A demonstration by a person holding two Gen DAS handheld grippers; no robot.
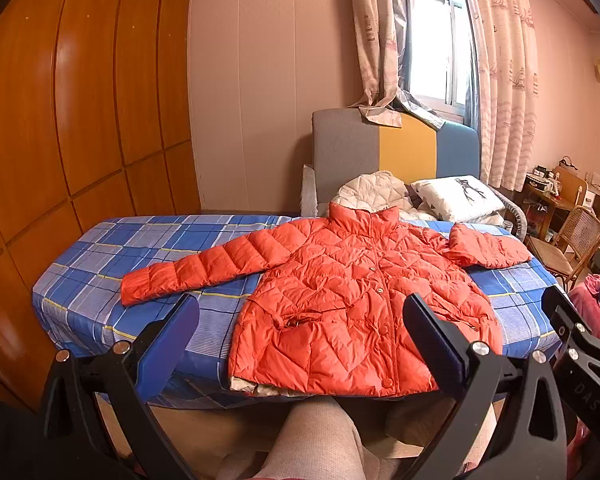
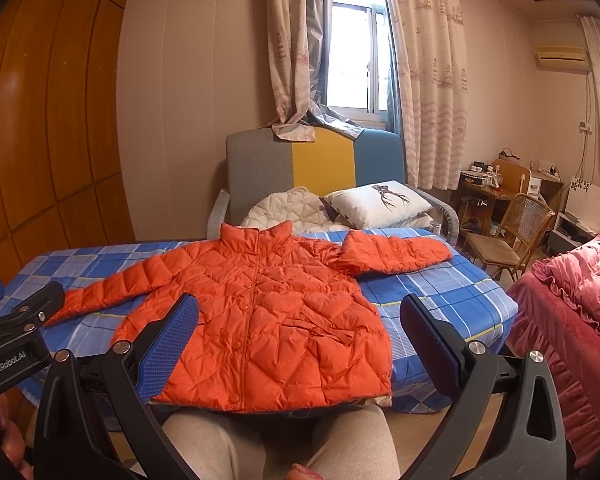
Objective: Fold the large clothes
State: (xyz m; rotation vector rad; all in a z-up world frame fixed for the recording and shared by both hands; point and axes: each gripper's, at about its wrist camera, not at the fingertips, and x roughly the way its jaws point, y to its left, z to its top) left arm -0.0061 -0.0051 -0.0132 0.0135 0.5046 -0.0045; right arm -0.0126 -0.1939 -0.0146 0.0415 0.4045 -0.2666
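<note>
An orange quilted down jacket [image 1: 340, 296] [image 2: 268, 308] lies buttoned and face up on a blue plaid bed sheet [image 1: 112, 256] [image 2: 432, 292]. One sleeve stretches out to the left, the other is bent across at the upper right. Its hem hangs slightly over the near bed edge. My left gripper [image 1: 300, 320] hovers open in front of the hem, holding nothing. My right gripper [image 2: 298, 320] is likewise open and empty, held back from the jacket. Each gripper shows at the edge of the other's view.
A grey, yellow and blue armchair [image 1: 396, 144] behind the bed holds a white quilted garment [image 2: 288, 208] and a deer-print pillow [image 2: 376, 200]. A wooden wardrobe [image 1: 60, 120] fills the left. A rattan chair [image 2: 508, 232], desk and pink bed [image 2: 580, 292] stand right. A person's legs [image 2: 276, 440] are below.
</note>
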